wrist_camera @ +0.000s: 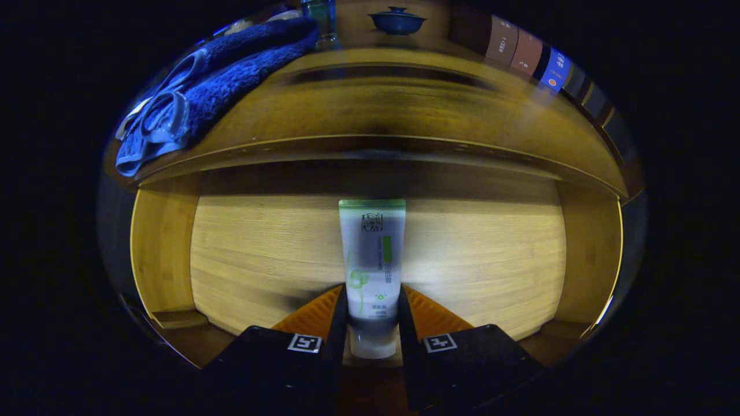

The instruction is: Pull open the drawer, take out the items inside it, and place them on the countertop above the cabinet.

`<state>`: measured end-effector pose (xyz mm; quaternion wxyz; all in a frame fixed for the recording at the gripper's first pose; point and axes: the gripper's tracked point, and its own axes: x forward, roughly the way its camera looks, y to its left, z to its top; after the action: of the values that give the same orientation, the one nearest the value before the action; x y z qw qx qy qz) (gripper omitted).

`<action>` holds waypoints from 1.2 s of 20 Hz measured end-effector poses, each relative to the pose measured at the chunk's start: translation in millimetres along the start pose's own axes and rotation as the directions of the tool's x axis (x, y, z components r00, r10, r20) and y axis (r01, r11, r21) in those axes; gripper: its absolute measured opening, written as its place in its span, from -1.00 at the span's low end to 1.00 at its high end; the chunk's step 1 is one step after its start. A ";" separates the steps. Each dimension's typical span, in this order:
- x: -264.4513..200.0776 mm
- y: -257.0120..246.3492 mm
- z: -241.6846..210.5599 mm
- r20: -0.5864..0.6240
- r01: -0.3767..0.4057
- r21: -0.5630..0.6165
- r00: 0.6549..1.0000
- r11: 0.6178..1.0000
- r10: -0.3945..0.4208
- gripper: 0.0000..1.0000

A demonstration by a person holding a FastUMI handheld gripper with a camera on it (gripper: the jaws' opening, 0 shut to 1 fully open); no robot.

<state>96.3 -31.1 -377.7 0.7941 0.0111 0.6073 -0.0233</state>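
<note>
A white tube with a green end and green print [373,254] lies lengthwise in the open wooden drawer [162,242], its cap end toward me. My gripper [373,303] has its two fingers pressed against both sides of the tube's lower half, shut on it. The tube reaches out ahead of the fingertips over the pale drawer floor. Above the drawer runs the wooden countertop [404,98] of the cabinet.
A blue towel [219,75] lies on the countertop's left part, hanging a little over its front. A dark blue lidded bowl [397,21] and a glass [321,20] stand further back. Several books [526,52] stand at the right rear.
</note>
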 end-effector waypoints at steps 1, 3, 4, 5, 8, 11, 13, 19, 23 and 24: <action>-5.3 0.4 1.5 0.013 -0.003 -0.001 1.000 1.000 0.003 -0.02; -21.8 4.0 3.5 0.047 -0.024 -0.010 0.999 1.000 0.025 -0.02; -31.6 4.3 4.1 0.061 -0.034 -0.014 0.997 0.999 0.035 -0.02; -39.5 5.0 4.0 0.076 -0.040 -0.017 0.996 0.999 0.042 -0.02; -68.1 4.0 -1.1 0.102 -0.068 -0.019 0.992 0.998 0.070 -0.02; -88.0 3.2 2.7 0.158 -0.083 -0.008 0.984 0.996 0.084 -0.03; -103.1 5.6 8.0 0.199 -0.095 -0.010 0.975 0.995 0.095 -0.02; -132.3 4.7 71.8 0.311 -0.105 0.020 0.946 0.994 0.093 -0.03; -121.6 0.5 135.2 0.345 -0.086 0.036 0.936 0.996 0.068 -0.03; -119.3 -5.0 147.1 0.343 -0.082 0.047 0.937 0.996 0.061 -0.03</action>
<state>206.6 -39.9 -223.9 0.8868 0.0528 0.4588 -0.0146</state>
